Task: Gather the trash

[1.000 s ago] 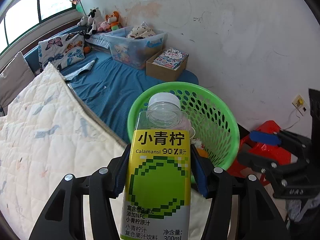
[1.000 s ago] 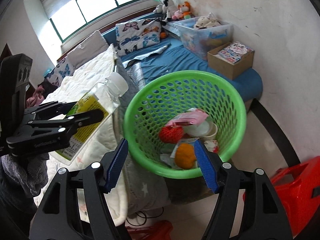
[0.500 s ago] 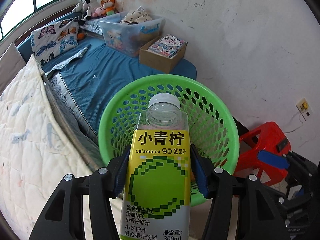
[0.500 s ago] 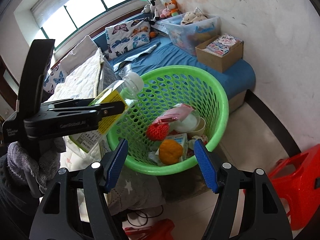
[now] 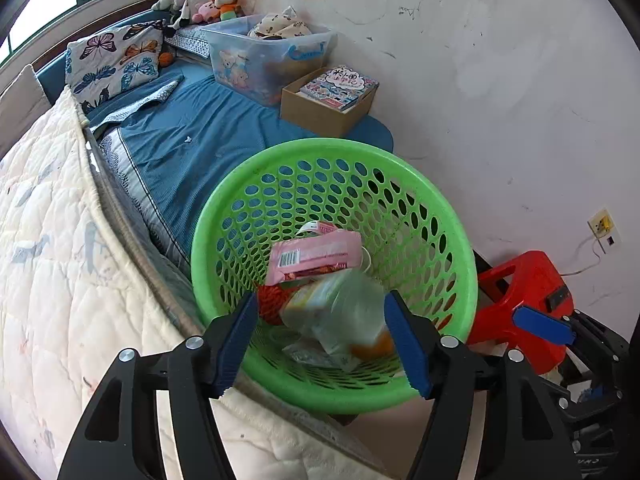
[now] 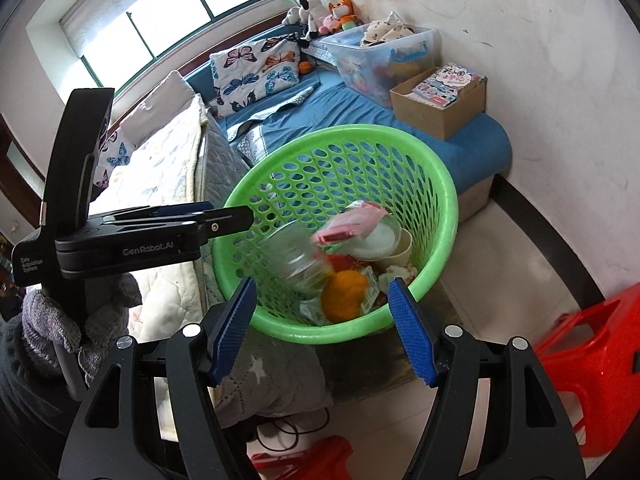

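Left gripper (image 5: pixel 320 344), jaws opening with nothing clamped between its blue pads, hangs over the near rim of a green basket (image 5: pixel 452 248) wedged beside a quilted bed (image 5: pixel 60 280). Just beyond and below its fingertips a clear plastic bottle (image 5: pixel 340 312), blurred, lies free inside the basket atop a pink wrapper (image 5: pixel 316 254), a red mesh ball (image 5: pixel 270 304) and an orange item (image 6: pixel 344 294). Right gripper (image 6: pixel 322 330) hovers alongside, jaws parted and empty, aimed at the same basket. Off to its right stands a red stool (image 6: pixel 592 352).
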Motion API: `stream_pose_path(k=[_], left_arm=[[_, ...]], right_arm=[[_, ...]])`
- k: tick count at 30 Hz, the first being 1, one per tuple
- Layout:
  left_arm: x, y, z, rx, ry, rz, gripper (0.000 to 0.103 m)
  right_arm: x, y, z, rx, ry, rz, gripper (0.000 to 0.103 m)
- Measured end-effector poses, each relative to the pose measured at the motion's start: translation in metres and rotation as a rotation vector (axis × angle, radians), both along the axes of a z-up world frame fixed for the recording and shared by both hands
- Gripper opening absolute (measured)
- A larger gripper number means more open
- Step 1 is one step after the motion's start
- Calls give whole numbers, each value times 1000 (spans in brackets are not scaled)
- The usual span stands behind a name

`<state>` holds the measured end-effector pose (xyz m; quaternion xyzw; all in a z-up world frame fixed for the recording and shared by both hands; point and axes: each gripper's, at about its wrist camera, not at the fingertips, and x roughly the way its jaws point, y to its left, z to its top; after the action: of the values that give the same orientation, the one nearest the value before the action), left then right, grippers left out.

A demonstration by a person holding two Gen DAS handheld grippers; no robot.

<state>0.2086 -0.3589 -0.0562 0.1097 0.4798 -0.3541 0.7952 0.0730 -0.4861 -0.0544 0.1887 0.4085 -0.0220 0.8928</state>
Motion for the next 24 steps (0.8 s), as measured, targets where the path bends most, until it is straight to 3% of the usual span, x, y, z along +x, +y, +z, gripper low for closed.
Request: stream_pose_path(k=[4,11,24], left_arm=[[-7,17,9,-19,-30,18,76],[-18,66,27,-25,-97,81,86],[-47,172,52,-17,-223,249,95]], right_arm=[[-3,8,4,-4,-9,12,68],[-8,29,9,-28,-20,40,71],[-7,89,28,-110,-70,116,79]])
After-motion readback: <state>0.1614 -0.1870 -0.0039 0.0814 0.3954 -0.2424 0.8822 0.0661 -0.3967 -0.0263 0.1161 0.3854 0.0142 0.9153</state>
